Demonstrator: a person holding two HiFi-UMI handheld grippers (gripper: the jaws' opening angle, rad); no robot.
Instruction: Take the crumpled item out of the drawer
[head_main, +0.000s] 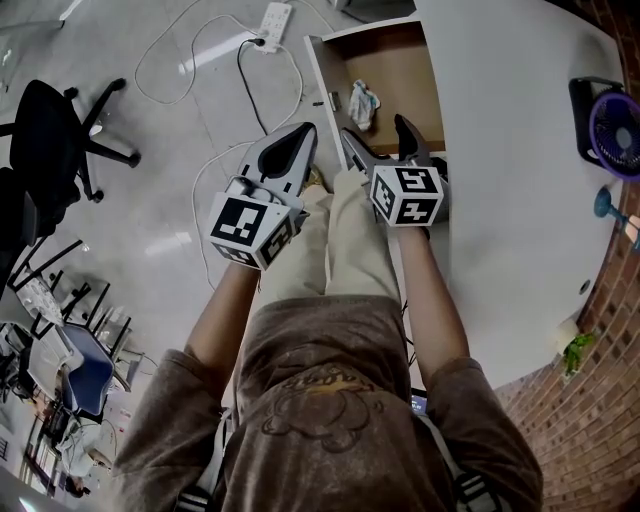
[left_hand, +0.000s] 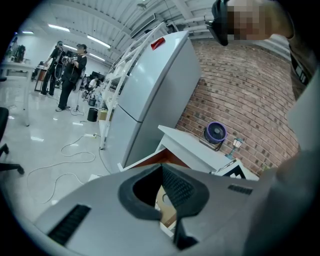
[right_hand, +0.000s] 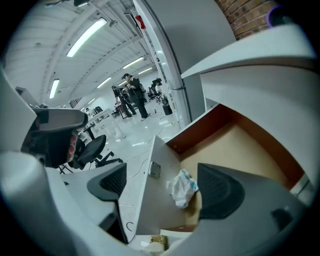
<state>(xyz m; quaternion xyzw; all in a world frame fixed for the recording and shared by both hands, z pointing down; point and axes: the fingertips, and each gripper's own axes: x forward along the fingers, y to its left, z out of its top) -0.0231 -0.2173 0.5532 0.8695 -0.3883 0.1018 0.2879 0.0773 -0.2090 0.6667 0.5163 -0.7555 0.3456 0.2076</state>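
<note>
1. The right gripper (right_hand: 162, 176) has its jaws spread wide and grips nothing. In its own view the crumpled item (right_hand: 183, 187) sits in the gap between them but further off, clear of both pads.
2. The left gripper (left_hand: 162, 172) has its jaws closed tip to tip on nothing. It hangs outside the drawer (head_main: 402, 68) over the floor (head_main: 180, 150).
3. The crumpled item, a small white wad with a trace of blue, lies on the drawer's tan bottom. It is close against the inner face of the white front panel (head_main: 325, 85).
4. We judge the step in hand to be the reach: the drawer is already open and the item is not yet gripped.
5. The next move, as we read it, calls for the right gripper to travel forward and down. One jaw has to pass between wad and panel, and then the jaws close.
6. Edges to mind:
   - The front panel is just beside the item, so that jaw has little room (the wad looks soft, so a slightly off-centre pinch should do).
   - The white worktop (head_main: 510, 160) overhangs the drawer on the far side.
   - In the head view, the person's knees sit near the drawer's near end.
7. Open room lies straight above the drawer. Beyond the front panel there is bare floor with loose cables (head_main: 215, 60) and an office chair (head_main: 50, 130) well apart.
</note>
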